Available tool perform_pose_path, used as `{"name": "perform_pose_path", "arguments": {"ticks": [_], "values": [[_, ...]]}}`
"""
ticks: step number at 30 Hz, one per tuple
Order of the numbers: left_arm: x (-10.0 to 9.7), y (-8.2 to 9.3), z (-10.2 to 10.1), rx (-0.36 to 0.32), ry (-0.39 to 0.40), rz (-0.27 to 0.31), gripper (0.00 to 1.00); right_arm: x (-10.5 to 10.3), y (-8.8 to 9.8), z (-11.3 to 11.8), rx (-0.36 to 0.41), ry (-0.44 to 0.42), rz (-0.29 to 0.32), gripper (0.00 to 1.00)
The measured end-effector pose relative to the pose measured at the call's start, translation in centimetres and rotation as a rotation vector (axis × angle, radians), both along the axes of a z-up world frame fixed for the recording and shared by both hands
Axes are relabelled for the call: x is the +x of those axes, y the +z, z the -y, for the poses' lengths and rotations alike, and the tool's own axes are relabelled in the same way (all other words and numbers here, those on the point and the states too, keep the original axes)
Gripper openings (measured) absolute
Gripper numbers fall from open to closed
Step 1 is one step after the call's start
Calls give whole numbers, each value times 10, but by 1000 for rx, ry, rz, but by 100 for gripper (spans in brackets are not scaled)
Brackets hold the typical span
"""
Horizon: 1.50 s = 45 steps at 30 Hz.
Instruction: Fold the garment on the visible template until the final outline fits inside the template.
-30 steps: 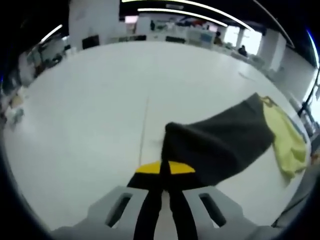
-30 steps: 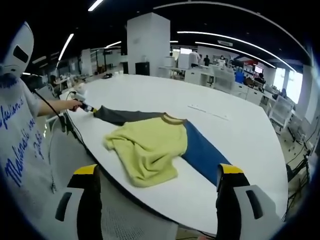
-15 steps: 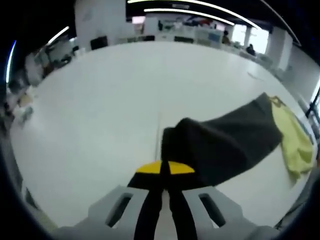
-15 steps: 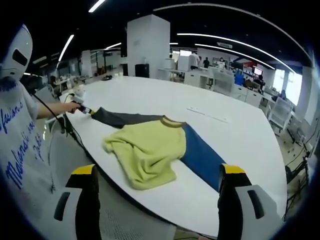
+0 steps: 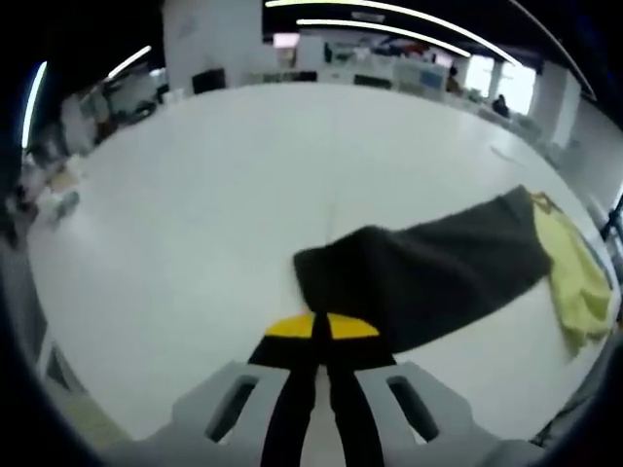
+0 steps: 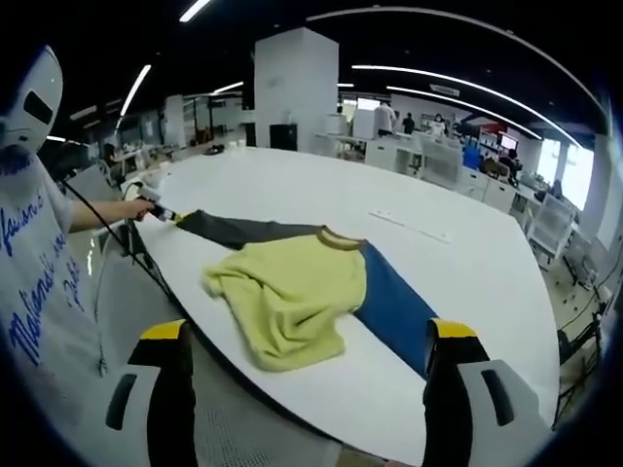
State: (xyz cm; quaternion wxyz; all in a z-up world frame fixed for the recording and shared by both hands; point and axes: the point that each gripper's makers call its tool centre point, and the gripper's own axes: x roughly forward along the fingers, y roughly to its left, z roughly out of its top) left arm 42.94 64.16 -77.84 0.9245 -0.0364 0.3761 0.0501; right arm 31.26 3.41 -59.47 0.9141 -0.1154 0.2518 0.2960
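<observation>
The left tongs (image 5: 321, 336) are pinched on the dark grey sleeve (image 5: 428, 277) of the garment (image 6: 292, 292), apparently drawing it out flat on the white worktop (image 5: 195, 195). Next, that sleeve needs folding in over the yellow body (image 6: 287, 297).

The right gripper view adds the right tongs (image 6: 307, 375) wide open and empty, the blue sleeve (image 6: 394, 306), and the person's hand (image 6: 131, 207); no template outline is discernible.
</observation>
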Motion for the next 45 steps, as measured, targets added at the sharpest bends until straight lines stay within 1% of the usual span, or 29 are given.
{"name": "perform_pose_path", "arguments": {"ticks": [12,20,22,23,27,29,30,32,34,36,38,39,42,45], "values": [[-14,1,3,-5,20,-6,0,2,-2,-1,6,20,2,99],[-16,-1,2,-5,39,-12,0,1,-4,1,12,18,4,98],[-18,-3,2,-14,44,-19,0,0,-4,3,18,13,6,98],[-19,-2,3,-41,68,-16,0,0,-4,3,20,12,7,98],[-20,-1,6,-19,61,-13,0,-3,-5,4,22,10,9,98],[-19,0,7,3,37,-2,0,-4,-6,6,26,6,10,98],[-19,-1,7,-2,32,0,0,-5,-5,7,27,6,12,98],[-20,-1,4,-18,48,0,0,-5,-4,8,29,3,16,99],[-22,1,4,-18,56,6,1,-4,-3,9,33,-1,23,98],[-22,5,5,-20,62,27,1,-4,-2,10,34,0,29,98],[-20,13,10,-50,65,64,3,-3,-2,8,38,7,31,99],[-19,16,12,-63,59,70,3,-4,-1,8,39,12,32,99],[-16,22,12,-55,42,80,5,-3,0,7,41,21,37,99],[-14,30,20,-67,28,104,5,-2,1,6,47,25,40,99]]}}
